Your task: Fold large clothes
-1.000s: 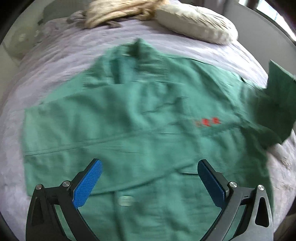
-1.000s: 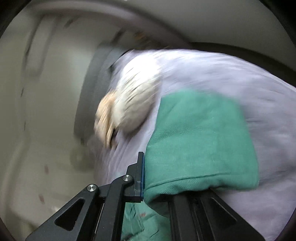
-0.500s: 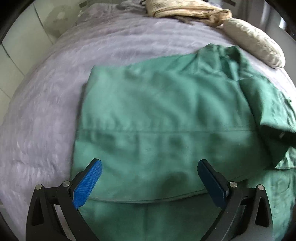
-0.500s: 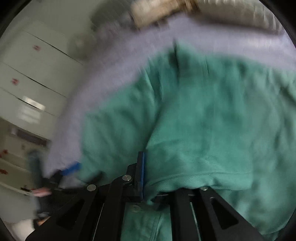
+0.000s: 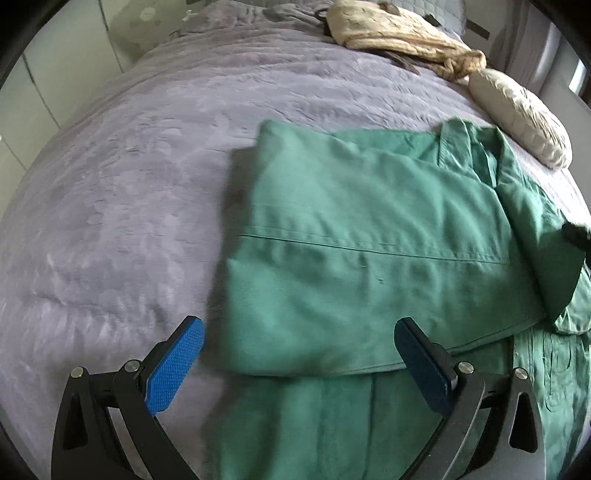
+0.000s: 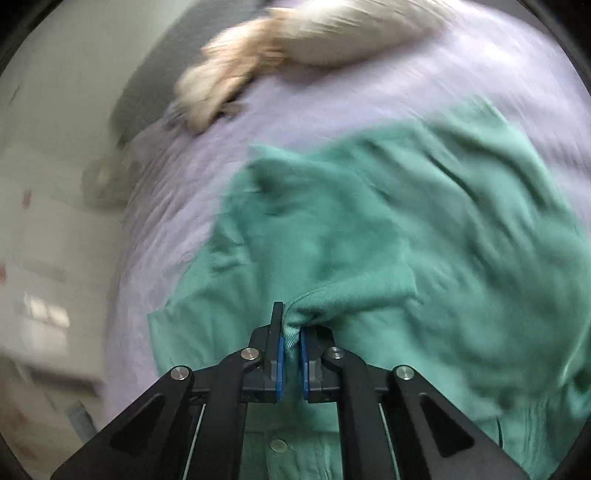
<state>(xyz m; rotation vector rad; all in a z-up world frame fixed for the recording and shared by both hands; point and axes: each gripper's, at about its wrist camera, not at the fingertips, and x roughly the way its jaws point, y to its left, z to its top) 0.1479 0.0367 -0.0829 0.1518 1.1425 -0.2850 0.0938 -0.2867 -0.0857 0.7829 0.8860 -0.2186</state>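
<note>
A large green shirt (image 5: 362,251) lies on a lilac bed cover (image 5: 122,192), its left side folded over the body. My left gripper (image 5: 299,362) is open and empty, hovering just above the near edge of that fold. In the right wrist view my right gripper (image 6: 291,343) is shut on a bunched edge of the green shirt (image 6: 369,240), held over the body of the shirt. A white button (image 6: 277,445) shows below the right gripper. The right gripper's dark tip (image 5: 576,236) shows at the right edge of the left wrist view.
A beige crumpled garment (image 5: 399,33) and a pale pillow (image 5: 521,114) lie at the far side of the bed. White cabinets (image 6: 40,266) stand to the left of the bed.
The right gripper has carried the sleeve from out over the bed across onto the shirt body. The left gripper view has swung left, and the shirt's left side now lies folded over.
</note>
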